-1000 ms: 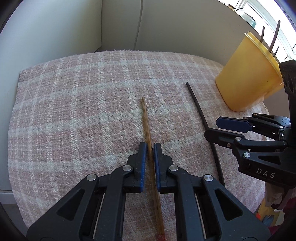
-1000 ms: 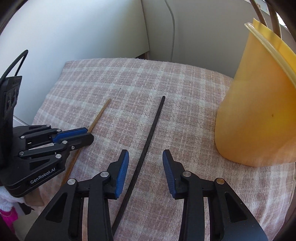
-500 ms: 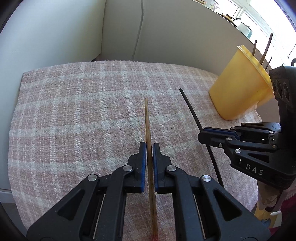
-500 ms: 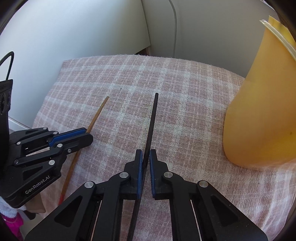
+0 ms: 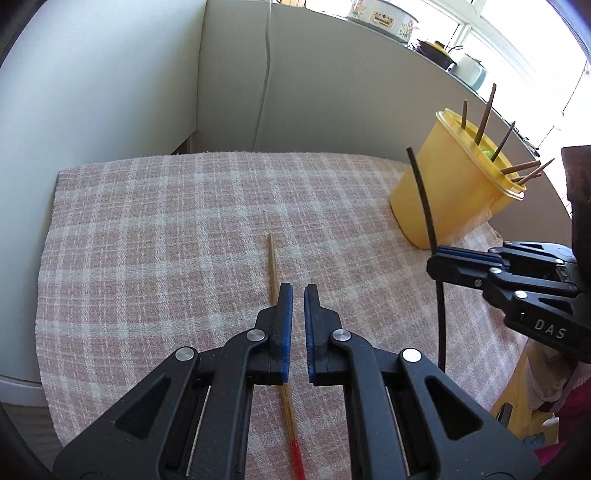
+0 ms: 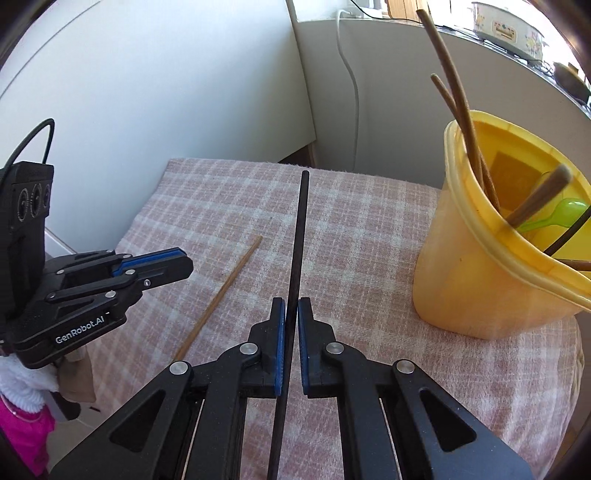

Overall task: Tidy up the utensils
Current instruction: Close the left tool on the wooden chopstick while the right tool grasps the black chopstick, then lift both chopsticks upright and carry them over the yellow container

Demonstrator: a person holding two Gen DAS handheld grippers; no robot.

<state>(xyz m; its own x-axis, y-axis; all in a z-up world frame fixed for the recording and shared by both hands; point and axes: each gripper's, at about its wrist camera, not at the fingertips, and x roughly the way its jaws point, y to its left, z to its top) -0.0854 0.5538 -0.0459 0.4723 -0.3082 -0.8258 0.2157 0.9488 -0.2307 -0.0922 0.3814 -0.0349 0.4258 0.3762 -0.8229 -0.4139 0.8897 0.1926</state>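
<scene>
Plaid cloth (image 5: 166, 229) covers the table, pink and white checks, with grey wall panels (image 5: 332, 92) at the far side. Yellow tub (image 6: 491, 266) stands upright on the cloth at the far right, holding several brown sticks (image 6: 458, 110) that lean out over its rim plus a green spoon (image 6: 557, 214) inside. Right gripper (image 6: 291, 332) is lifted off the cloth near the tub, blue pads pinching a black chopstick (image 6: 297, 251) between them; from the left wrist view that chopstick (image 5: 424, 199) runs through the jaws, tip raised in front of the tub (image 5: 454, 192), tail hanging below. Left gripper (image 5: 298, 325) is left of it, above the cloth, pads close together with a narrow gap showing and nothing held between them. Wooden chopstick (image 5: 272, 266) lies flat on the cloth just under and slightly left of the left gripper, pointing far, red tip at the near end. In the right wrist view the same wooden chopstick (image 6: 221, 291) lies diagonally on the cloth, between the left gripper (image 6: 162, 264) and the black one, touching neither. Pots (image 5: 380, 18) sit on a ledge beyond the panels, far right, by a bright window.
</scene>
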